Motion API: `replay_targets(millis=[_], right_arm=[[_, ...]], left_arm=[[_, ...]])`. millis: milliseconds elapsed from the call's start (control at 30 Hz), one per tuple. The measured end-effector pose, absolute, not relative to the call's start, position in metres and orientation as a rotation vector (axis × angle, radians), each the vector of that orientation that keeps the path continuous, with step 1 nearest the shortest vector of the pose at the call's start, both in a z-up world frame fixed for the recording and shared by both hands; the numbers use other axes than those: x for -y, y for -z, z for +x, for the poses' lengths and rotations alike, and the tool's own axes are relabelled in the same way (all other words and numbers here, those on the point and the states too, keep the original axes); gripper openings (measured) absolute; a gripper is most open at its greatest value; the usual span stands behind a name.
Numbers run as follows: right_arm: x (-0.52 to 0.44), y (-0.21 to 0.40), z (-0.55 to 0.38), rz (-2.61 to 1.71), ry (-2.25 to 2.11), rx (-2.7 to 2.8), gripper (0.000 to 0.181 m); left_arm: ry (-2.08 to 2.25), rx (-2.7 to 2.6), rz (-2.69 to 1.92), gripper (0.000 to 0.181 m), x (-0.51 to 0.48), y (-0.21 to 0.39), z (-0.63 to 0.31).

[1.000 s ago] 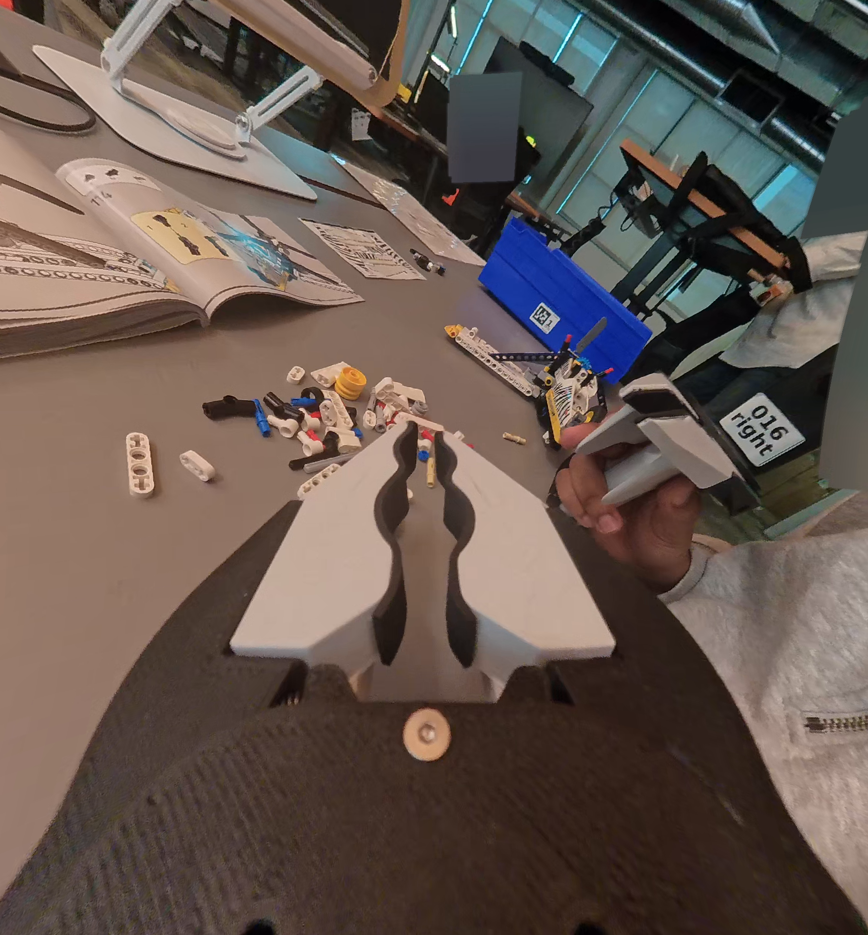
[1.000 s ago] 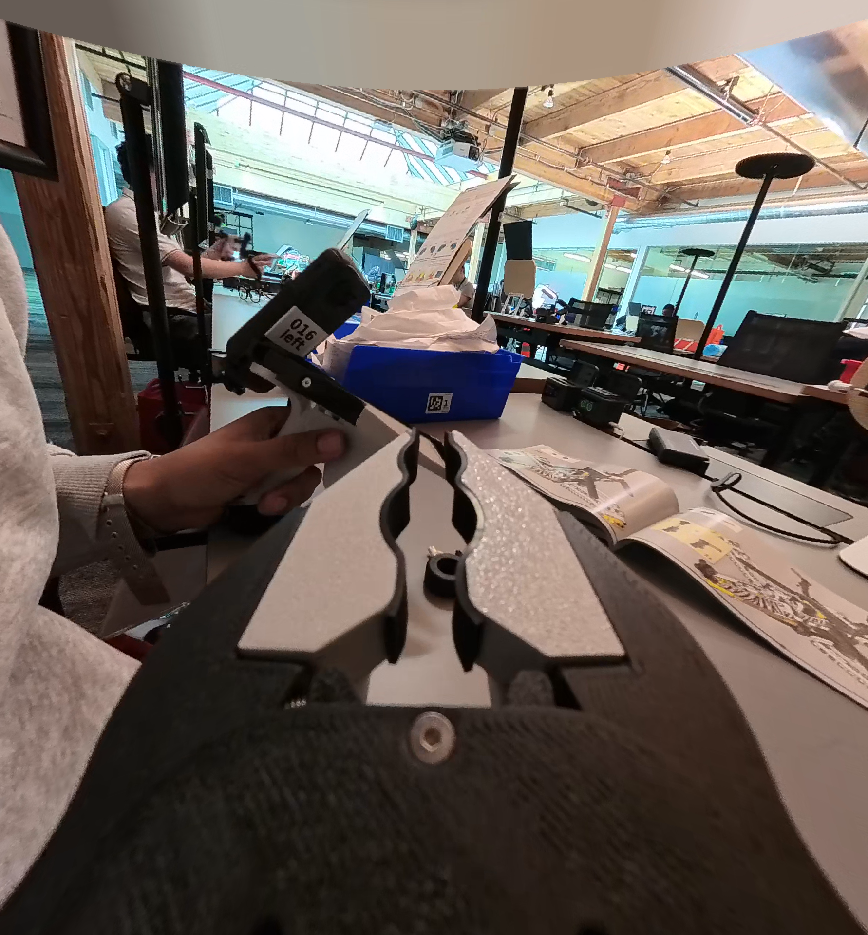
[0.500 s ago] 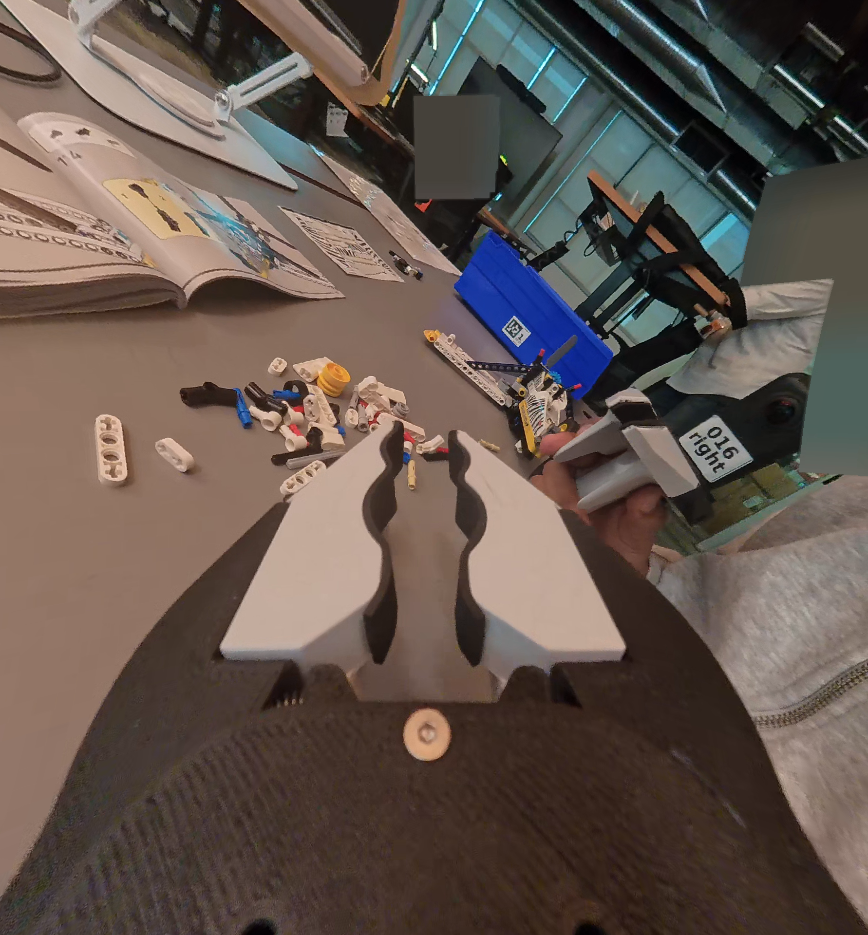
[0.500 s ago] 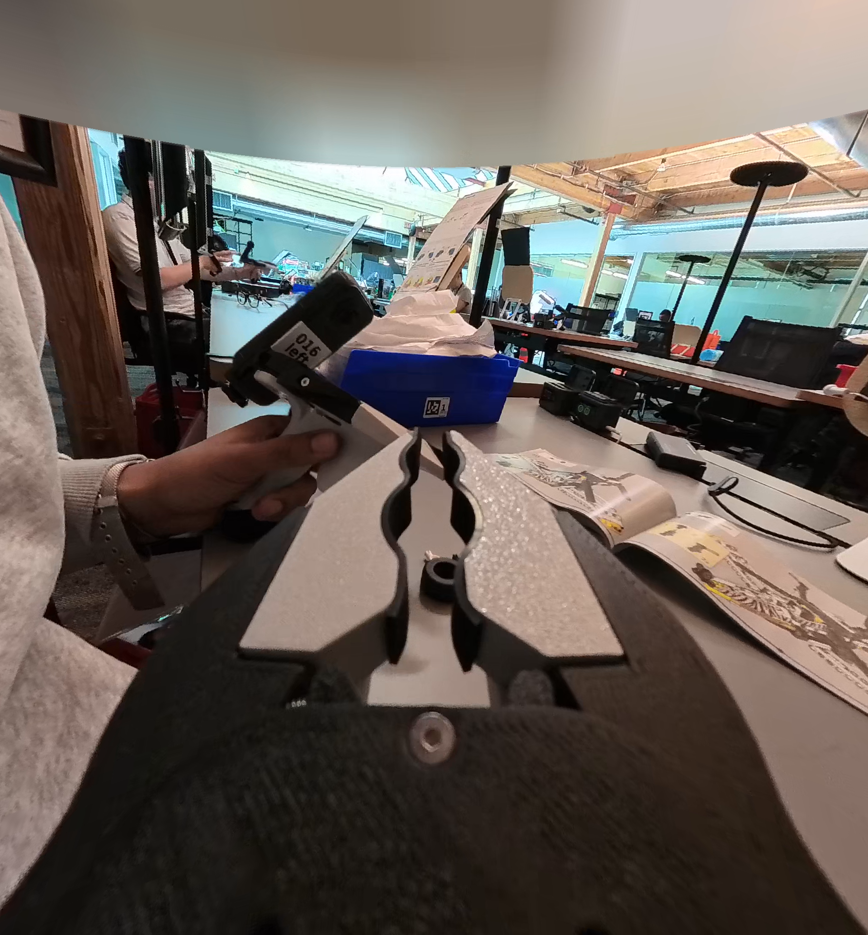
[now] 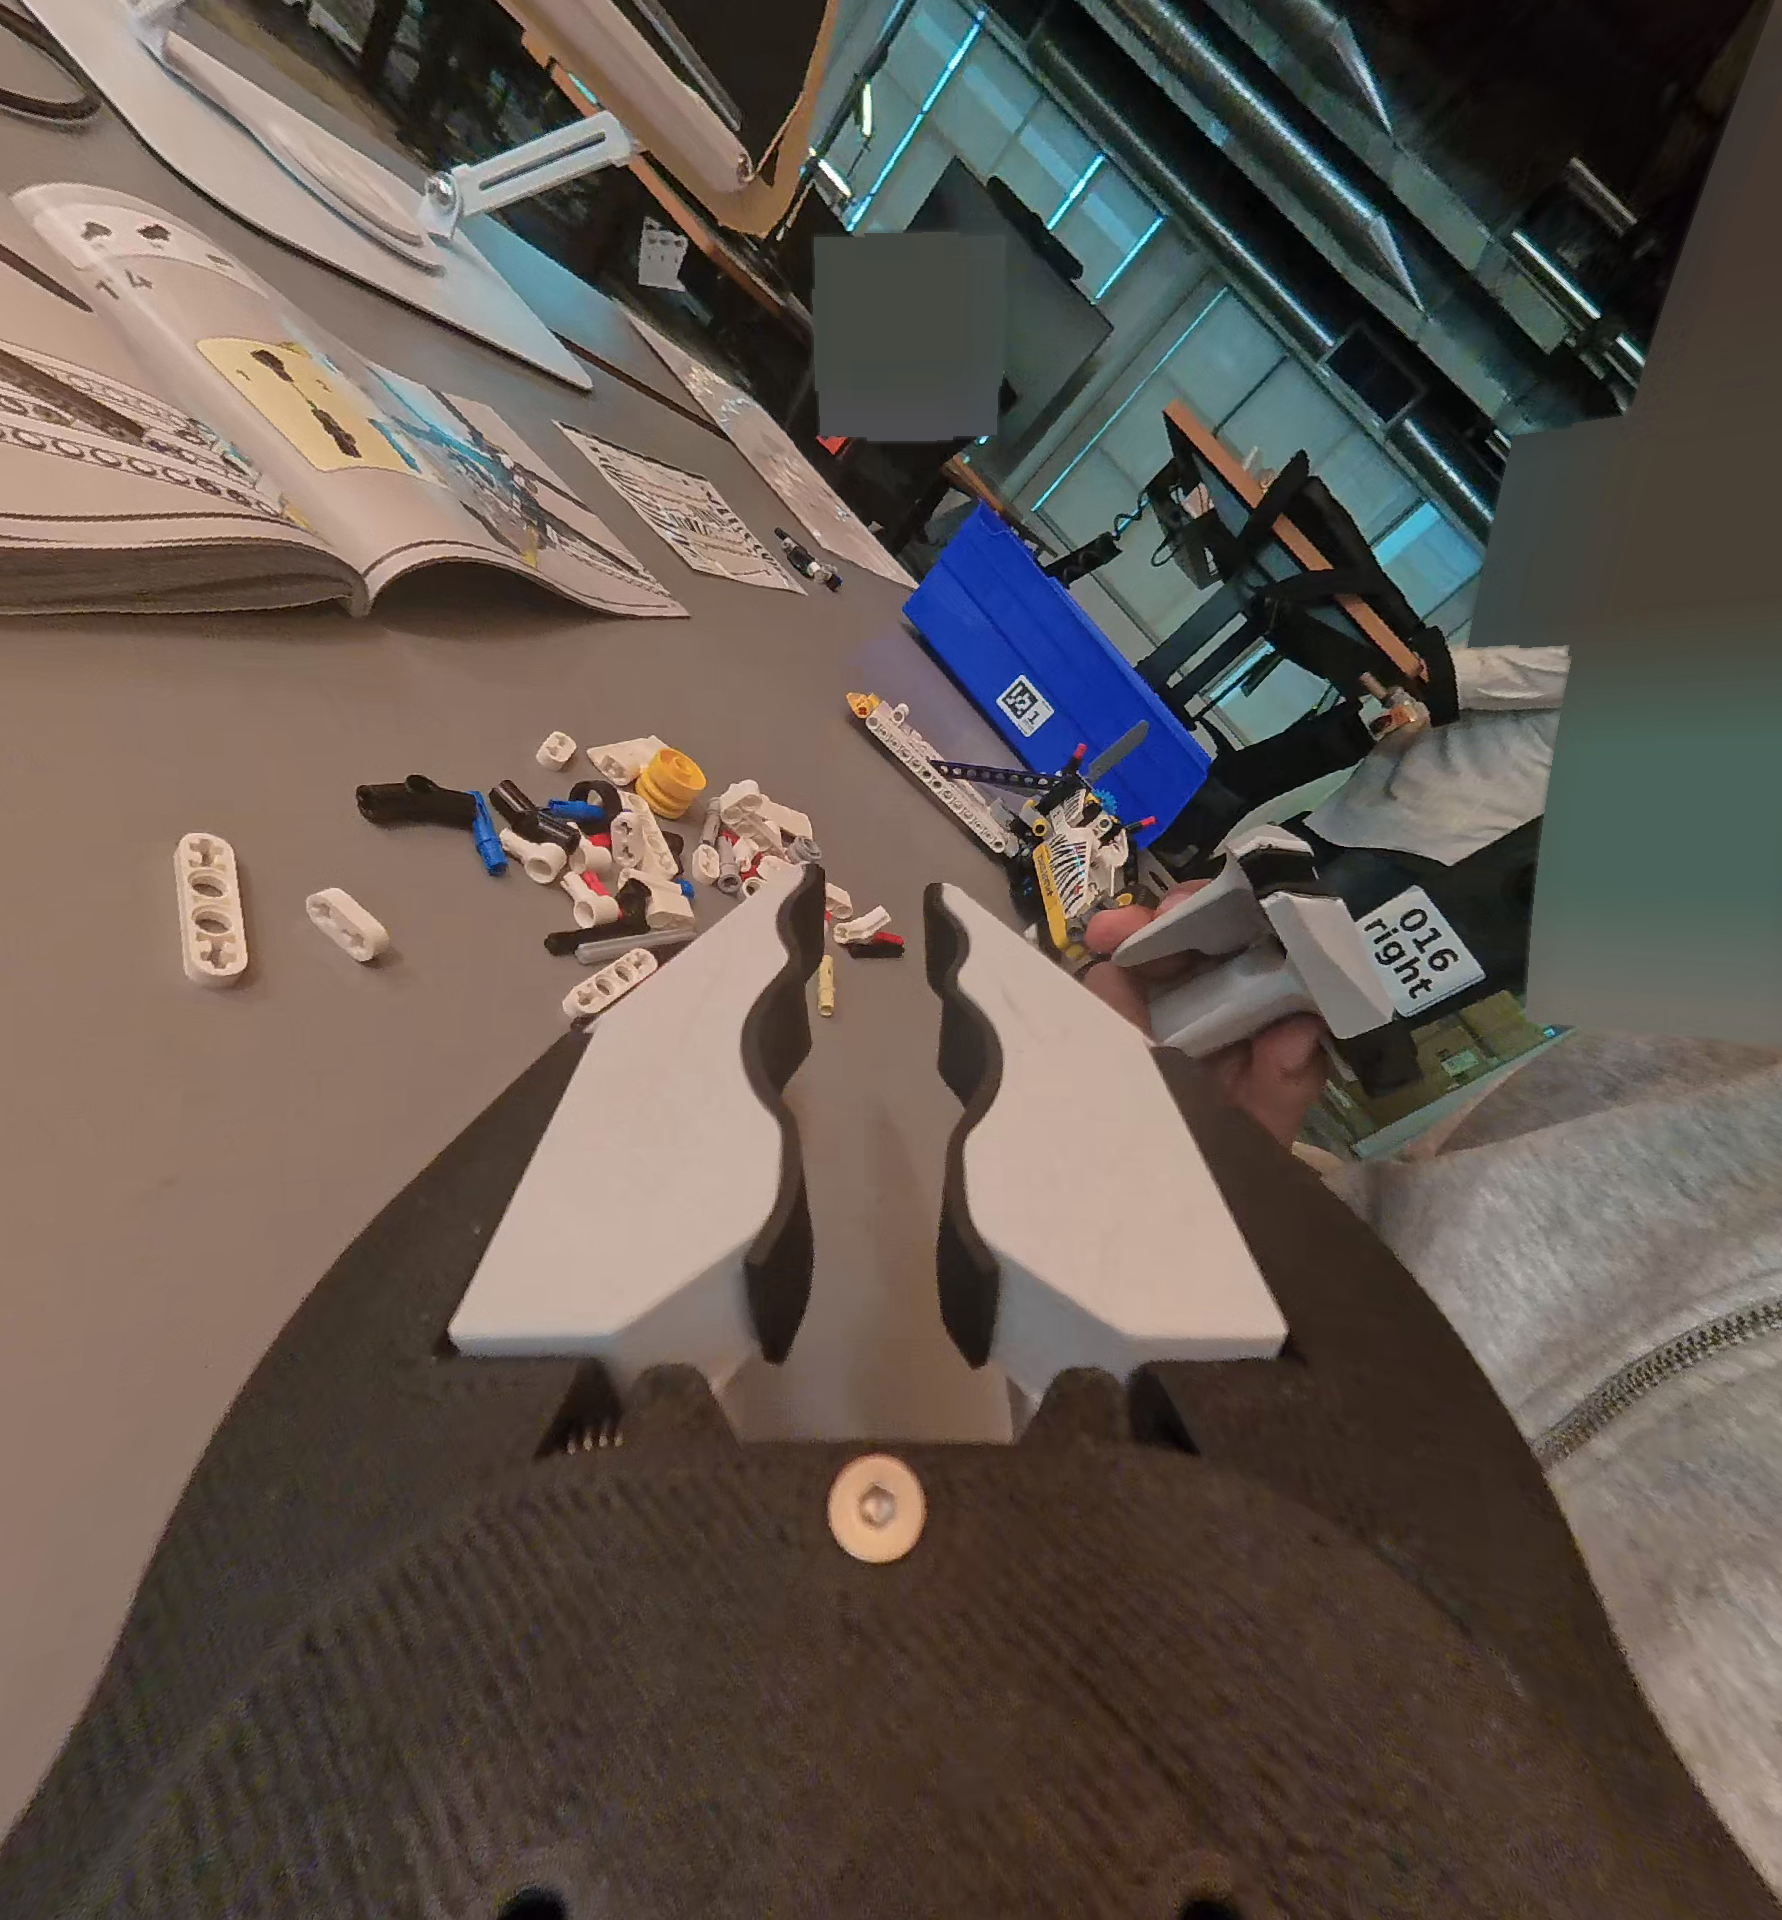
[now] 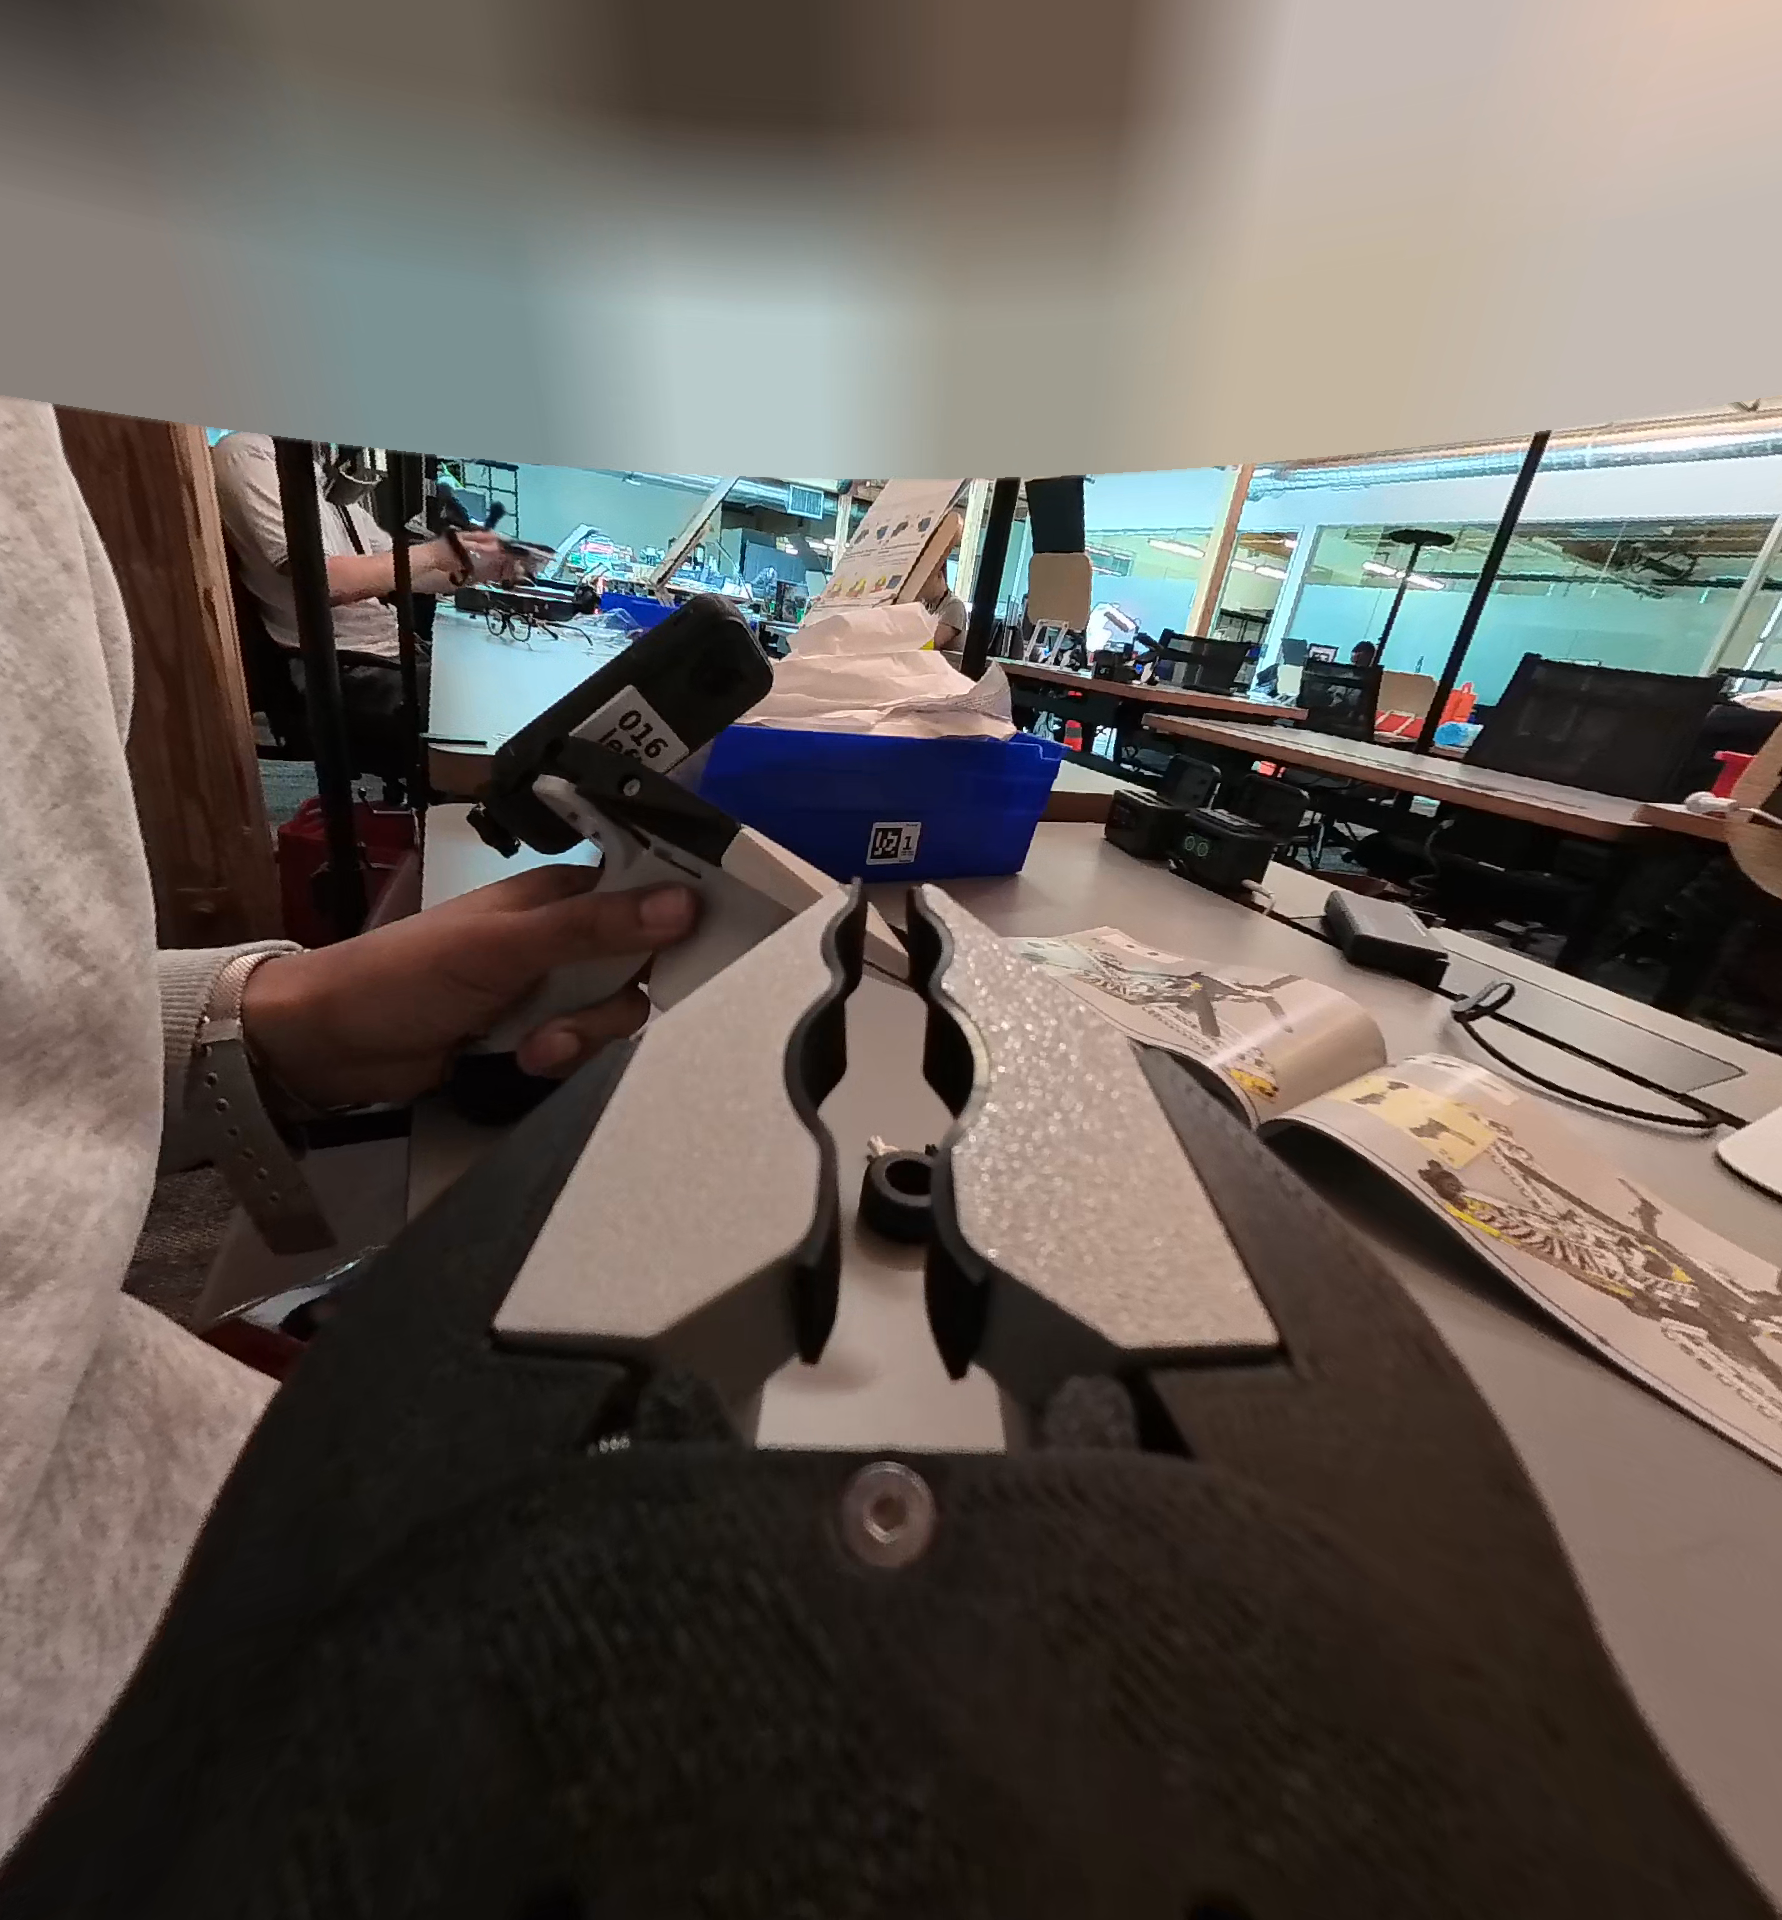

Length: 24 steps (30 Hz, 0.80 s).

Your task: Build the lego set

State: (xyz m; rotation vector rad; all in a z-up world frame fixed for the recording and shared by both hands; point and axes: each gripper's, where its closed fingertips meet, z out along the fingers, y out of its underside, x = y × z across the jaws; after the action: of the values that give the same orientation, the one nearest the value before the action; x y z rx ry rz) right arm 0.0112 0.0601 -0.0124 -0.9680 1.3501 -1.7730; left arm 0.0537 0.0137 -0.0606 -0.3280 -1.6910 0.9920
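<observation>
My left gripper (image 5: 871, 904) is open and empty, held above the grey table (image 5: 139, 1143) and pointing at a pile of loose lego pieces (image 5: 648, 831). My right gripper (image 6: 885, 899) is nearly shut, with a small black ring-shaped lego piece (image 6: 902, 1184) held deep between its jaws, against the right finger. A partly built yellow, black and white model (image 5: 1069, 862) with a long white beam (image 5: 928, 774) lies on the table beyond the pile. The right gripper's handle (image 5: 1251, 966), held in a hand, shows just right of the model. The left gripper's handle (image 6: 658, 821) shows in the right wrist view.
An open instruction booklet (image 5: 243, 447) lies at the left and also shows in the right wrist view (image 6: 1489, 1174). A blue bin (image 5: 1043, 665) stands behind the model. A white three-hole beam (image 5: 209, 909) and a small white piece (image 5: 347, 923) lie apart from the pile. A monitor stand base (image 5: 326, 177) is at the far left. Spacing between my two grippers at the tips: around 8 centimeters.
My left gripper's jaws have opened from nearly closed to clearly apart. The right gripper keeps the black piece and has tipped slightly downward.
</observation>
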Motion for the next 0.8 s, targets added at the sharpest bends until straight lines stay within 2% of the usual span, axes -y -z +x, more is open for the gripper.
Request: replay_targets(millis=[167,800], right_arm=[[-0.0608,0.0122,0.0115,-0.969,1.772,-1.351,0.005],[-0.0634,0.0109,0.0118,-0.97,1.772,-1.348,0.005]], left_arm=[[-0.997,1.72,-0.341,0.007,-0.0135,0.0632,0.0519],[-1.01,1.73,-0.353,0.012,-0.0139,0.0632,0.0508]])
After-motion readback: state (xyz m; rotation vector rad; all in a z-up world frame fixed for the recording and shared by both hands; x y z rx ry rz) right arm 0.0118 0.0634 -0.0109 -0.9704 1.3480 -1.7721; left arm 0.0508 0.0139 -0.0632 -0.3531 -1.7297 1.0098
